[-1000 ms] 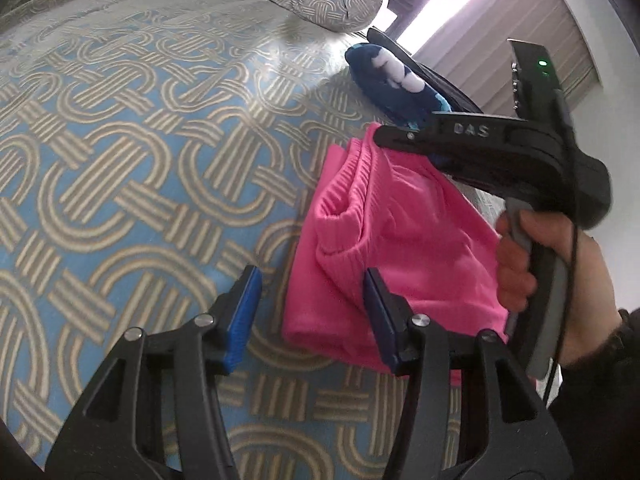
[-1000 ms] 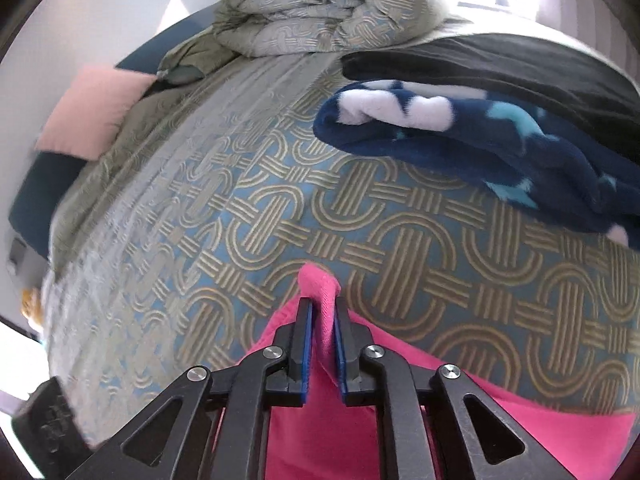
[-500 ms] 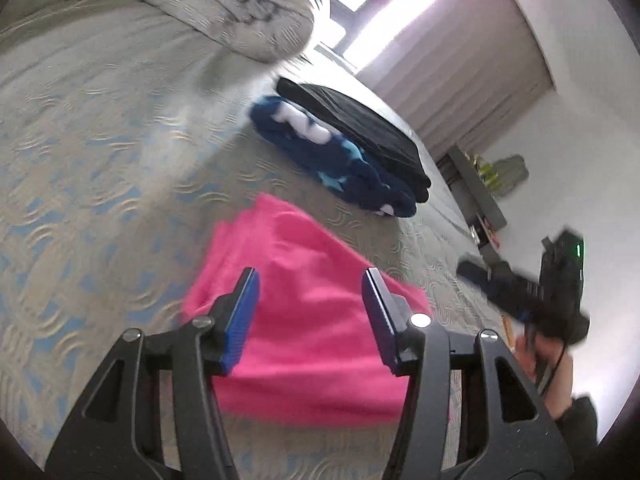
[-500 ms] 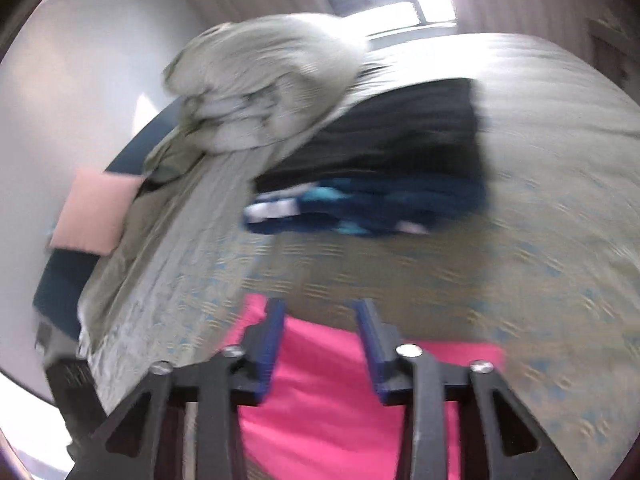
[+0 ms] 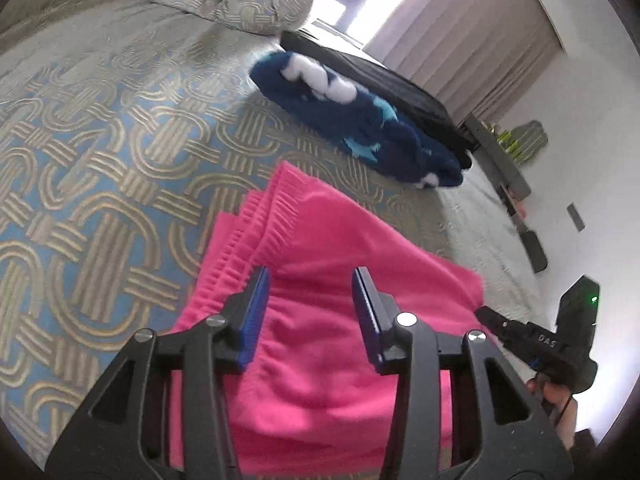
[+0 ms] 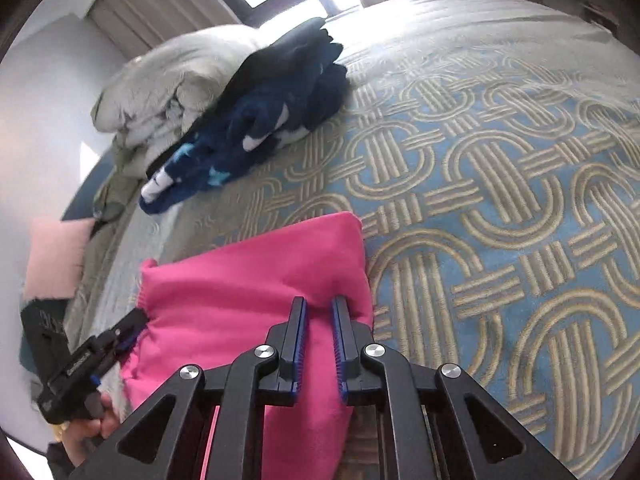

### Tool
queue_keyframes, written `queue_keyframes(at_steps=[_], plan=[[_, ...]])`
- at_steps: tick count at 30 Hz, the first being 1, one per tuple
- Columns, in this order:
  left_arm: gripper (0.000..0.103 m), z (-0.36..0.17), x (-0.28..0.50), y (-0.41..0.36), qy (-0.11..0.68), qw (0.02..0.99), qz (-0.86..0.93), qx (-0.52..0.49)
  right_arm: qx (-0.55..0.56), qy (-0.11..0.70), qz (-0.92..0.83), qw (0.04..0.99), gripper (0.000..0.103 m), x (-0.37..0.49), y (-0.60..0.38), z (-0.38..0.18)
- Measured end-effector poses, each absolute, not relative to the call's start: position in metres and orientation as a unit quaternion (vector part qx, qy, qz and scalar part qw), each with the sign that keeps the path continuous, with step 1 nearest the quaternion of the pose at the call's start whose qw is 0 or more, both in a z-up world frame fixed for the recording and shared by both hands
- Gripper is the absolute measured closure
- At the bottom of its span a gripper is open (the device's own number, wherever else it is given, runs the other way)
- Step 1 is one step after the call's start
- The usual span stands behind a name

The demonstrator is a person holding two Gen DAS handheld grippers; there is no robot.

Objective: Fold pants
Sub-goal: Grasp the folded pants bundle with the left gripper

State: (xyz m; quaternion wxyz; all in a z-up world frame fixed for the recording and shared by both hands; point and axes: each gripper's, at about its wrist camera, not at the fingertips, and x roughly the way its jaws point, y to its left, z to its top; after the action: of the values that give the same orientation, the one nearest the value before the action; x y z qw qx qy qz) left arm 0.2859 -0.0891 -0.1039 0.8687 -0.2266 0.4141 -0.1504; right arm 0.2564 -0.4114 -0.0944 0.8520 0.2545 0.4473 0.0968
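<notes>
pants: the pink pants (image 5: 320,320) lie folded into a thick pad on the bed (image 5: 100,152), near the dark blue fleece (image 5: 360,120), which they do not touch.
left gripper: your left gripper (image 5: 310,312) hangs over the waistband end, jaws spread, closing a little just now, with nothing pinched between them.
right gripper: your right gripper (image 6: 319,344) has been closing too; its jaws stand narrow over the far side of the pad, and I cannot tell whether the pads catch any cloth.
handling: judge this as soft, light fleece with no stiffness; the layers will slide and sag if lifted from one point.
where to hold: take the ribbed waistband (image 5: 256,236) or a folded edge, pinching all layers together.
risk: a shallow bite likely lifts only the top layer and opens the fold.
</notes>
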Motion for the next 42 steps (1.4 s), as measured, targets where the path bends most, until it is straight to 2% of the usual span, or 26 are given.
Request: queue_keyframes(at_steps=[2,6,10,11,13,15,18,22,25,30,32,35,36,37,42], plan=[[0.046,-0.092,0.286,-0.087,0.398,0.875,-0.158,-0.225,0.273,0.449,0.088,0.846,0.088,0.255,-0.415,-0.085],[0.046,-0.083,0.299,-0.101,0.403,0.882,-0.166,-0.180,0.284,0.429,0.107,0.851,0.087,0.238,-0.403,-0.068],[0.045,-0.120,0.316,-0.104,0.457,0.875,-0.092,-0.127,0.293,0.459,0.160,0.823,0.087,0.236,-0.378,-0.078],[0.029,-0.132,0.316,-0.096,0.465,0.873,-0.076,-0.129,0.290,0.479,0.158,0.813,0.087,0.236,-0.375,-0.089],[0.032,-0.138,0.311,-0.079,0.444,0.874,-0.097,-0.172,0.288,0.474,0.166,0.815,0.093,0.229,-0.380,-0.098],[0.034,-0.135,0.312,-0.076,0.453,0.872,-0.092,-0.159,0.293,0.476,0.164,0.813,0.097,0.224,-0.387,-0.100],[0.029,-0.133,0.312,-0.081,0.454,0.879,-0.086,-0.120,0.304,0.473,0.165,0.810,0.098,0.208,-0.395,-0.101],[0.027,-0.133,0.308,-0.077,0.457,0.878,-0.084,-0.117,0.287,0.474,0.150,0.819,0.098,0.185,-0.394,-0.094],[0.021,-0.130,0.301,-0.067,0.458,0.878,-0.078,-0.115,0.260,0.481,0.134,0.827,0.098,0.169,-0.392,-0.088],[0.020,-0.123,0.285,-0.055,0.469,0.867,-0.084,-0.143,0.247,0.473,0.121,0.837,0.097,0.163,-0.389,-0.085],[0.020,-0.116,0.279,-0.045,0.471,0.865,-0.079,-0.157,0.279,0.471,0.123,0.828,0.092,0.163,-0.395,-0.083],[0.020,-0.107,0.274,-0.021,0.465,0.859,-0.085,-0.196,0.340,0.451,0.131,0.815,0.069,0.157,-0.410,-0.076],[0.020,-0.107,0.275,-0.017,0.468,0.852,-0.095,-0.215,0.348,0.447,0.129,0.814,0.057,0.157,-0.413,-0.074],[0.020,-0.109,0.277,-0.012,0.475,0.839,-0.113,-0.241,0.353,0.445,0.127,0.813,0.052,0.157,-0.416,-0.073],[0.020,-0.128,0.288,-0.014,0.519,0.785,-0.165,-0.295,0.374,0.456,0.123,0.798,0.050,0.171,-0.429,-0.079]])
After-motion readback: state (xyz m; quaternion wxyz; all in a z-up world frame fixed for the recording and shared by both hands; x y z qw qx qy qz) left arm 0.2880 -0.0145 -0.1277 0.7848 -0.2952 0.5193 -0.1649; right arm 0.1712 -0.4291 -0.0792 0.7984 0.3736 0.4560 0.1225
